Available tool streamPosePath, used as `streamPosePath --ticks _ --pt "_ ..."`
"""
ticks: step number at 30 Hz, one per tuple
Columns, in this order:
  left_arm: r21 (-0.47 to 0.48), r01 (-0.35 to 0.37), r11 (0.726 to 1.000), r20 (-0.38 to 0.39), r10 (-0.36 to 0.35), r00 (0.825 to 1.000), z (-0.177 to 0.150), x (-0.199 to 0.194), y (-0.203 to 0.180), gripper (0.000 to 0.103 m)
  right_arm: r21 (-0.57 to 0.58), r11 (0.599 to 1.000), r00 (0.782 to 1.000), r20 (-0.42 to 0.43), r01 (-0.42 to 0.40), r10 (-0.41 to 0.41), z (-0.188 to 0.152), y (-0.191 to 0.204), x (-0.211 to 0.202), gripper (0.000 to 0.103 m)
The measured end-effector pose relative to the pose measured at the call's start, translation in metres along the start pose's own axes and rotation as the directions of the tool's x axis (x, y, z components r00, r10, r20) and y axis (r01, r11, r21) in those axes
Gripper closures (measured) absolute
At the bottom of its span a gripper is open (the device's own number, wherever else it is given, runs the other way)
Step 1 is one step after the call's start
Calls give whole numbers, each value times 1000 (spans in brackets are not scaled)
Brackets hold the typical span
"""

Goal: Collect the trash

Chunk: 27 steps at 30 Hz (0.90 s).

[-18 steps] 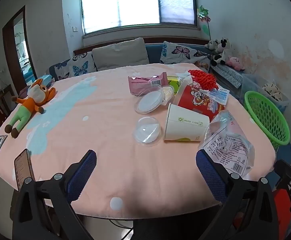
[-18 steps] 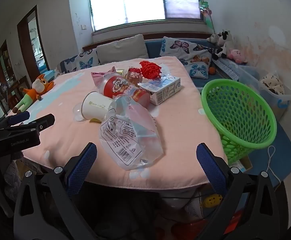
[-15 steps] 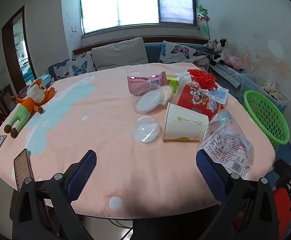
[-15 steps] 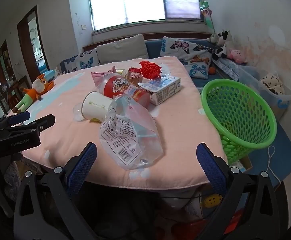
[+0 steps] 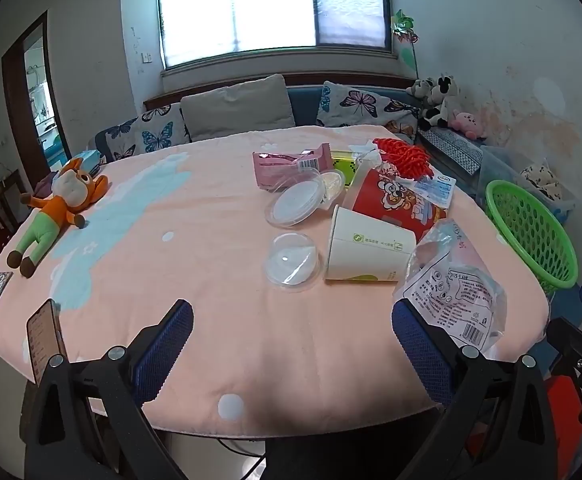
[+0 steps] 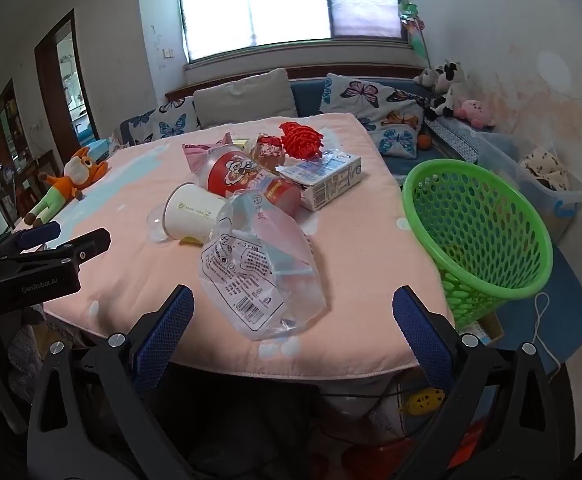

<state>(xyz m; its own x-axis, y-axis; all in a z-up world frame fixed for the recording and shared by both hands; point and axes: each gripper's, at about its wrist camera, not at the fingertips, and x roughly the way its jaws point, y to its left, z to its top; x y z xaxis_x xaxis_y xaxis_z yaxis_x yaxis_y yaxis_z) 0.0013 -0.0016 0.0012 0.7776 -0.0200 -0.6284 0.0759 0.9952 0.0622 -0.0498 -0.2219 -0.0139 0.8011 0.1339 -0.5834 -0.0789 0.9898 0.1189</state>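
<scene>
Trash lies piled on the pink table (image 5: 219, 320): a clear printed plastic bag (image 5: 455, 292) (image 6: 259, 276), a tipped white paper cup (image 5: 367, 250) (image 6: 193, 212), a red noodle tub (image 5: 395, 200) (image 6: 243, 176), clear lids (image 5: 291, 262), a pink wrapper (image 5: 287, 164), red mesh (image 6: 301, 140) and a milk carton (image 6: 325, 182). My left gripper (image 5: 291, 312) hangs open over the near table edge, short of the lids. My right gripper (image 6: 293, 298) is open, its fingers either side of the bag's near end without touching it. A green basket (image 6: 479, 232) stands at the table's right.
A stuffed orange toy (image 5: 59, 204) and a phone (image 5: 45, 336) lie on the table's left side. Behind the table runs a sofa with cushions (image 5: 239, 108) under the window. A plastic storage box (image 6: 547, 184) sits beyond the basket.
</scene>
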Motion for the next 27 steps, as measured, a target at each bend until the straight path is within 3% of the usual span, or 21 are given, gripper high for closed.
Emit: streamPosePath --ticks 27 --pt "5 1 1000 5 -1 1000 3 -1 -2 6 -2 1000 1000 -2 6 -6 2 -1 0 4"
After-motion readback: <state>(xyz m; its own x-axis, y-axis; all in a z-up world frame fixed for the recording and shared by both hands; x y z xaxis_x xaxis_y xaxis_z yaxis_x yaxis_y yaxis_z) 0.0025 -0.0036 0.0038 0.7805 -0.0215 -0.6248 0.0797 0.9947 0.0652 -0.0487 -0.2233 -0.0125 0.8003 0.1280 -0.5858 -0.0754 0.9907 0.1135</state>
